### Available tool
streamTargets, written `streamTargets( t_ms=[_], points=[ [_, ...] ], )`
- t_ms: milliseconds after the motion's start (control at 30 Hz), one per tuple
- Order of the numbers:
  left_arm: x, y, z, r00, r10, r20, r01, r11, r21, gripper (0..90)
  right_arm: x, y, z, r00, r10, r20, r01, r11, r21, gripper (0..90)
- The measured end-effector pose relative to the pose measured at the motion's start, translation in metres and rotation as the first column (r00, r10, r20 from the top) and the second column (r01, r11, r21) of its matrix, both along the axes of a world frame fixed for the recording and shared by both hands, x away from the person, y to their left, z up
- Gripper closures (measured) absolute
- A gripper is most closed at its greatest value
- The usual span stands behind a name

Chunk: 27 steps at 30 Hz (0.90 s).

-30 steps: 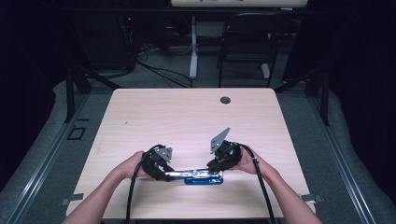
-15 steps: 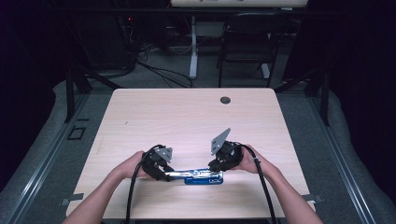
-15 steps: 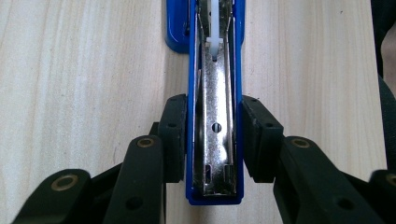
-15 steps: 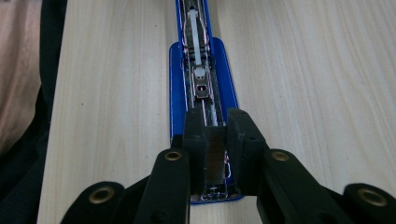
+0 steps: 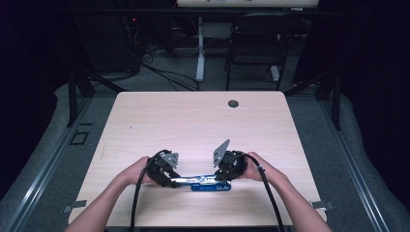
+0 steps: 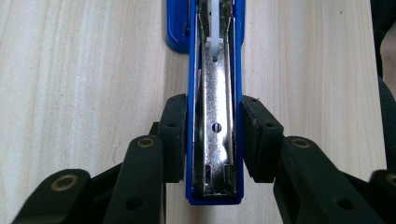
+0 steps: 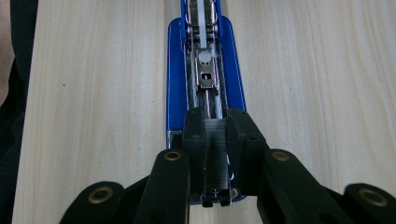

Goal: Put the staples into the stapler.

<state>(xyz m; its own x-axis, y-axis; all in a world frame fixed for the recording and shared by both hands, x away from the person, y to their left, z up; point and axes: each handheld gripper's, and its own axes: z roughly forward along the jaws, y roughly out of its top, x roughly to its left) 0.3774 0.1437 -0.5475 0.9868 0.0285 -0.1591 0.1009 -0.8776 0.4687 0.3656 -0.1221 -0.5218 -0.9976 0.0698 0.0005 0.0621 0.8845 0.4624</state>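
The wooden worktop (image 5: 193,125) looks the same as one second ago: apart from a small dark round cap (image 5: 233,103) near its far edge, it carries only the work at its near edge, and both forearms come in at the same places. So almost nothing has changed; the person is holding steady.

The blue stapler (image 5: 205,182) lies opened out flat near the near edge of the worktop, between the two hands, and it has not shifted. The left claw (image 6: 214,140) grips the stapler's top arm from both sides, its pads pressing on the blue walls around the shiny metal channel (image 6: 215,126).

The right claw (image 7: 215,154) is closed on a strip of staples (image 7: 216,158), held upright over the rear end of the open magazine (image 7: 205,79).

I judge this stillness as aiming: the strip is lined up with the track but not yet laid in it, so the loading remains to be done.
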Motion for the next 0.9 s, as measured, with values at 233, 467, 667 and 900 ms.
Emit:
streamTargets(
  t_ms=[233, 467, 667, 900],
  points=[
    [0.0, 0.0, 0.0, 1.0, -0.001, 0.001, 0.001, 1.0, 0.001, 64.8, -0.001, -0.003, 0.0, 0.9995, 0.029, 0.011, -0.029, 0.9996, -0.008, 78.7],
    [0.0, 0.0, 0.0, 1.0, 0.0, 0.0, 0.0, 1.0, 0.003, 64.8, -0.001, -0.005, -0.001, 0.9989, 0.044, 0.018, -0.044, 0.9989, -0.018, 78.6],
    [0.0, 0.0, 0.0, 1.0, 0.0, 0.0, 0.0, 1.0, 0.002, 64.8, 0.001, -0.008, 0.0, 0.9997, 0.023, -0.004, -0.023, 0.9997, -0.005, 73.1],
    [0.0, 0.0, 0.0, 1.0, 0.005, -0.002, -0.005, 1.0, -0.002, 64.8, 0.006, -0.015, 0.007, 0.9985, -0.046, -0.031, 0.047, 0.9976, 0.05, 69.6]
  ],
)
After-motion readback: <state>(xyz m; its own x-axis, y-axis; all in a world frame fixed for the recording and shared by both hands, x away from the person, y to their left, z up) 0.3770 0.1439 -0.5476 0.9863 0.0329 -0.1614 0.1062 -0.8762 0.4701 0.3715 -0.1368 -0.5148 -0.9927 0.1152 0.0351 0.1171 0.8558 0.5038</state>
